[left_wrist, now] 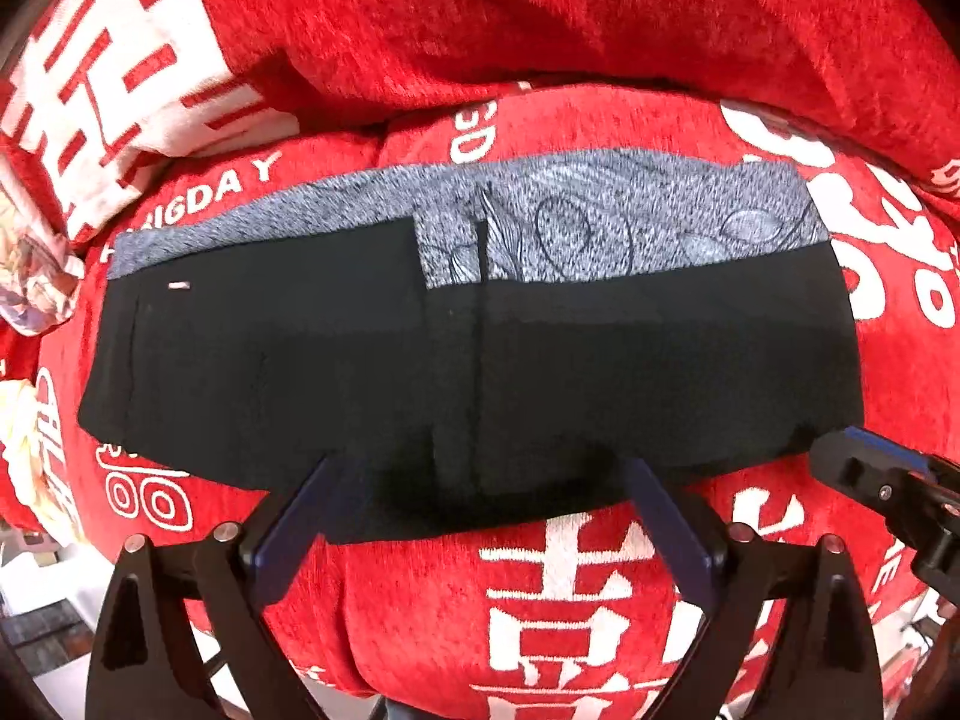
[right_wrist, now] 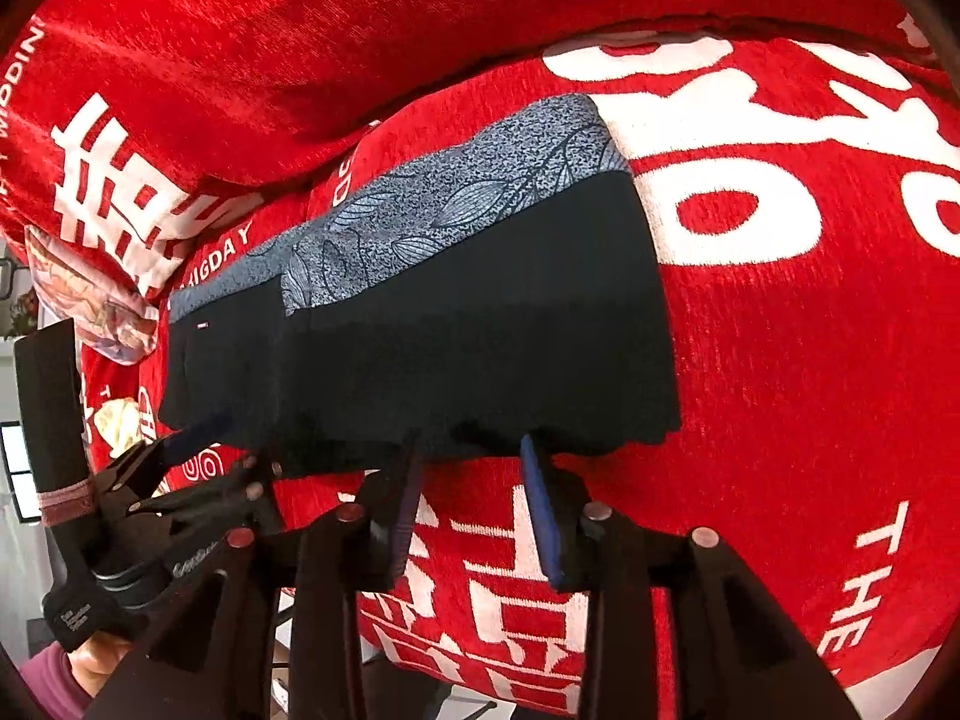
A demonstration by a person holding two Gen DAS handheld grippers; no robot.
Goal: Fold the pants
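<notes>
Black pants [left_wrist: 468,360] lie folded in flat rectangle on red cover [left_wrist: 600,600], grey band along far edge. Left gripper [left_wrist: 480,498] wide apart, right gripper [right_wrist: 471,480] parted, both empty at pants' near edge. Fold judged nearly complete.

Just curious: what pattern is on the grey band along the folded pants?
Speckled grey band with dark outlined leaves; clearest in the right wrist view.
</notes>
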